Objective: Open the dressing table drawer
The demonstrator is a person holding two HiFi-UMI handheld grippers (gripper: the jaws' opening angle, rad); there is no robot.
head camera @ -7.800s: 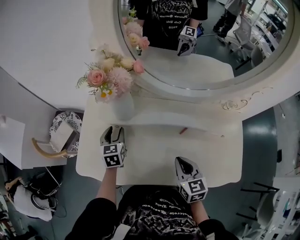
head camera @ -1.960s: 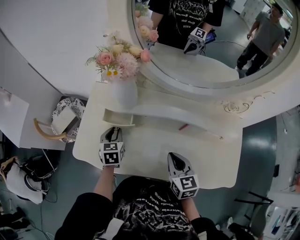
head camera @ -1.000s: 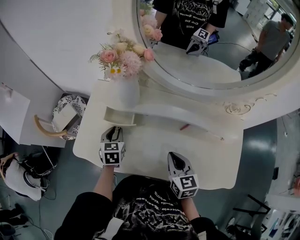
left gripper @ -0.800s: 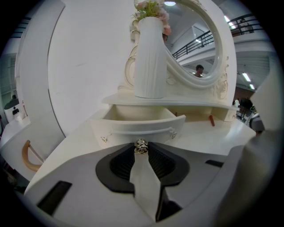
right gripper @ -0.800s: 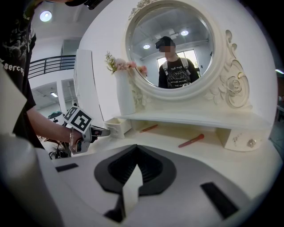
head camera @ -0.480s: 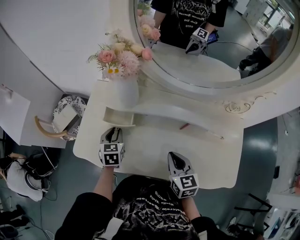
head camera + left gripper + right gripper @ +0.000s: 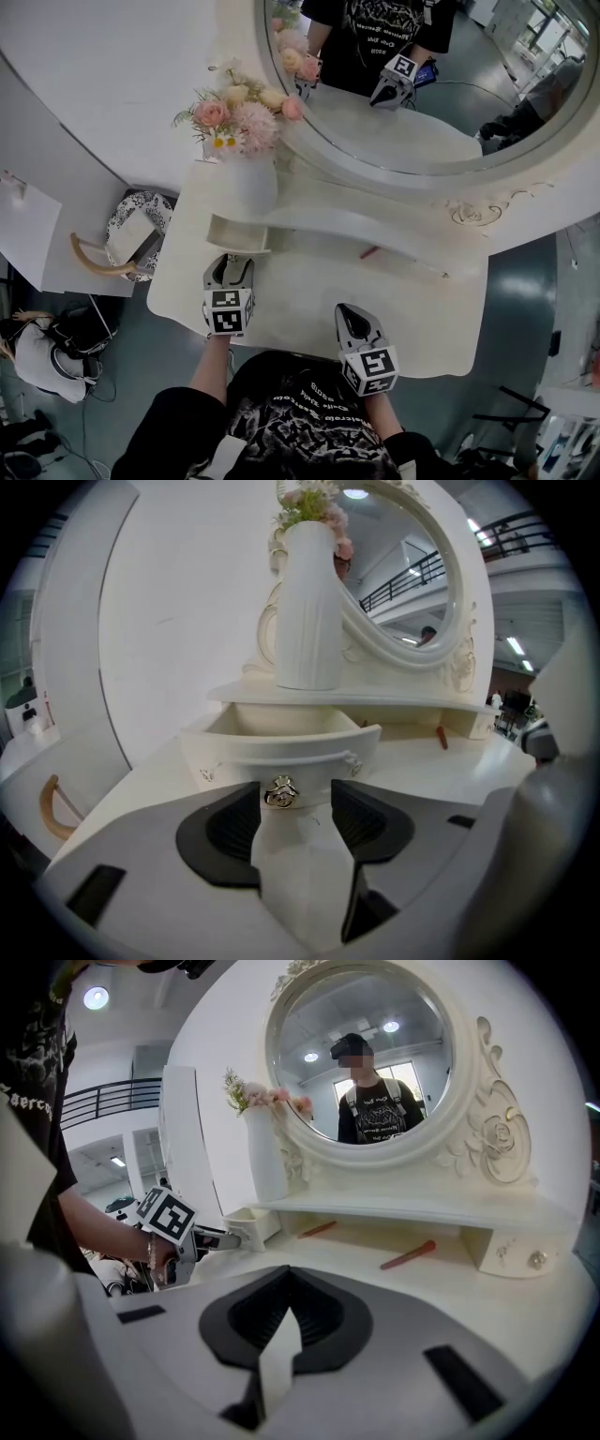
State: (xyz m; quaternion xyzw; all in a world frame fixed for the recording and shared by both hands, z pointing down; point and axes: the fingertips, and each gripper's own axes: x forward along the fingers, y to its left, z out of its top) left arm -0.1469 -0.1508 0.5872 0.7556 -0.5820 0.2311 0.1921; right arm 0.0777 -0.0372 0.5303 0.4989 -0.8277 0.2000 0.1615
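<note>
The small left drawer [image 7: 238, 234] of the white dressing table [image 7: 309, 291] stands pulled out, its inside showing. In the left gripper view the drawer front [image 7: 281, 741] carries a metal knob [image 7: 279, 792]. My left gripper [image 7: 232, 266] is at that front with its jaws opening. The knob sits between the pads [image 7: 234, 822], which stand clear of it on both sides. My right gripper [image 7: 352, 319] rests over the tabletop's front edge, shut with nothing in it [image 7: 286, 1274]. From the right gripper view, my left gripper [image 7: 220, 1238] shows at the drawer.
A white vase of pink flowers [image 7: 248, 183] stands on the shelf above the drawer. An oval mirror [image 7: 422, 84] rises behind. A red stick [image 7: 367, 253] lies under the shelf. A second small drawer [image 7: 511, 1251] sits at the right. A patterned basket [image 7: 131, 246] is on the floor left.
The left gripper's jaws have spread apart off the knob. The drawer, closed in the earliest frame, stays pulled out. Neither hand has shifted.
</note>
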